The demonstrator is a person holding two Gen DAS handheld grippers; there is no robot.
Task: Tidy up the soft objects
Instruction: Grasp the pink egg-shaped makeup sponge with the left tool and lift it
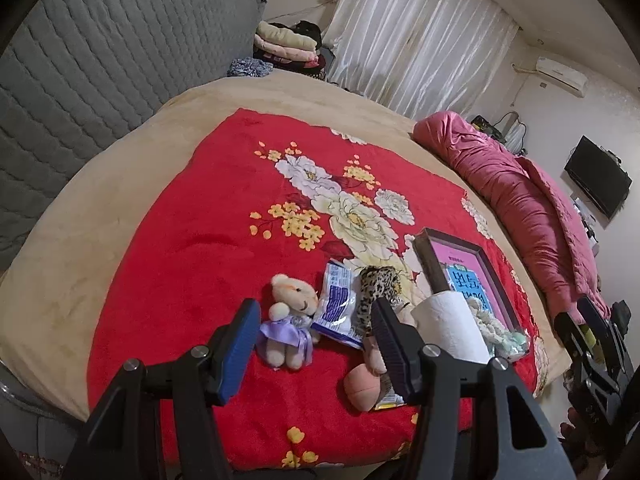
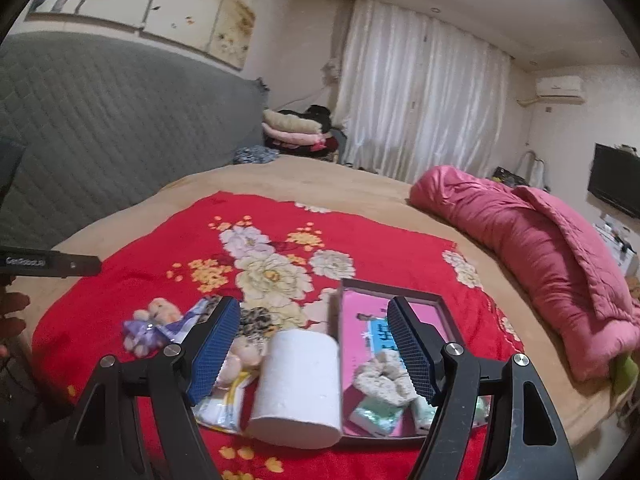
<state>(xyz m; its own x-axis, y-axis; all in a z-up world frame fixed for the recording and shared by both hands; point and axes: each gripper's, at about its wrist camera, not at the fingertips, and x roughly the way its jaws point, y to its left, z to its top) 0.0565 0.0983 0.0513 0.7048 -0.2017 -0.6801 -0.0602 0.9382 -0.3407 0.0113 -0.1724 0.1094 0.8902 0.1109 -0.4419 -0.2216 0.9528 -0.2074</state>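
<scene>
Both grippers are hovering over the bed with their jaws spread and nothing between the pads. In the left wrist view the left gripper [image 1: 314, 334] is sitting at the bottom centre of the frame, pointing down at a little heap of soft things on the red floral blanket [image 1: 192, 220]. A small teddy bear [image 1: 290, 316] in a purple dress is lying just between the two blue-padded fingers as seen from the camera, though the pads are not touching it. To its right a blue-and-white plastic packet [image 1: 336, 304] is lying against a leopard-print plush [image 1: 380, 284], and a peach-coloured plush [image 1: 360, 386] is showing lower down, partly hidden behind the right-hand finger.

In the right wrist view the right gripper [image 2: 316, 348] is filling the lower middle of the frame, and a roll of toilet paper [image 2: 298, 384] is standing between its fingers in the picture, apart from both pads. Just right of the roll a dark-rimmed tray [image 2: 400, 286] with a pink base is holding a cream scrunchie [image 2: 380, 378] and a pale green packet [image 2: 376, 414].

A rolled pink quilt [image 2: 532, 252] is lying along the right side of the frame, a grey quilted headboard [image 1: 100, 60] is filling the upper left, and white curtains [image 2: 420, 92] are hanging at the top centre.
</scene>
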